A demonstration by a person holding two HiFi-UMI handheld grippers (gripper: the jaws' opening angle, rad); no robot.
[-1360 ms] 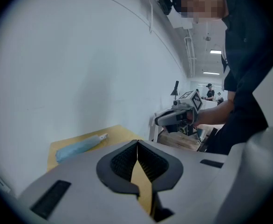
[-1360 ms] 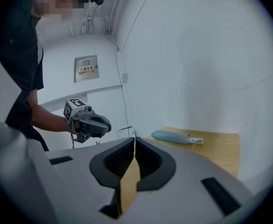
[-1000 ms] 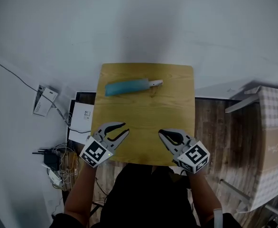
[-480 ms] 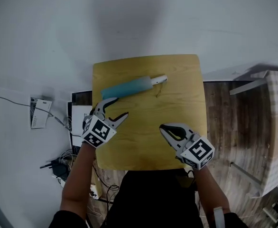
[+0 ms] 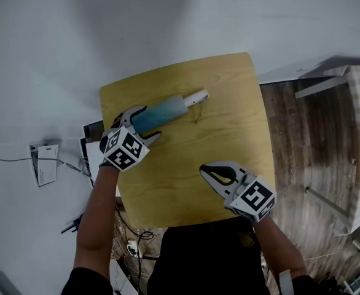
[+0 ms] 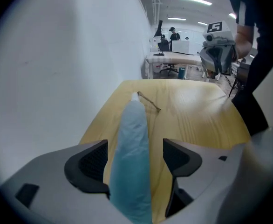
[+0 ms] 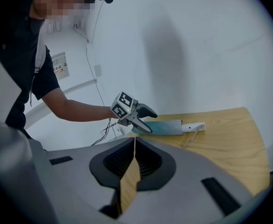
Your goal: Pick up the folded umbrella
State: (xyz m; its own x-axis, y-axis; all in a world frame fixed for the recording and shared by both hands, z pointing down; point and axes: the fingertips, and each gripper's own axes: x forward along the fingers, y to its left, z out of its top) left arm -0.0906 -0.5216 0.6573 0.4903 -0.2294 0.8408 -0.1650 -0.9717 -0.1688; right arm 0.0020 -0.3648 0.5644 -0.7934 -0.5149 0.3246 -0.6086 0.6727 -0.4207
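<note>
One folded umbrella (image 5: 158, 112) on table (image 5: 223, 134) — wall (image 5: 168, 17) alongside, cables (image 5: 133, 246) below.

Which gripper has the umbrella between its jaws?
The left gripper: its opening jaws straddle the teal folded umbrella. The right gripper, shut, is well apart from it.

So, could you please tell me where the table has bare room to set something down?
Bare wood lies between the umbrella and the right tool, and along the right edge of the table beyond its handle. The left edge is crowded: the left tool, jaws opening, straddles the umbrella there.
</note>
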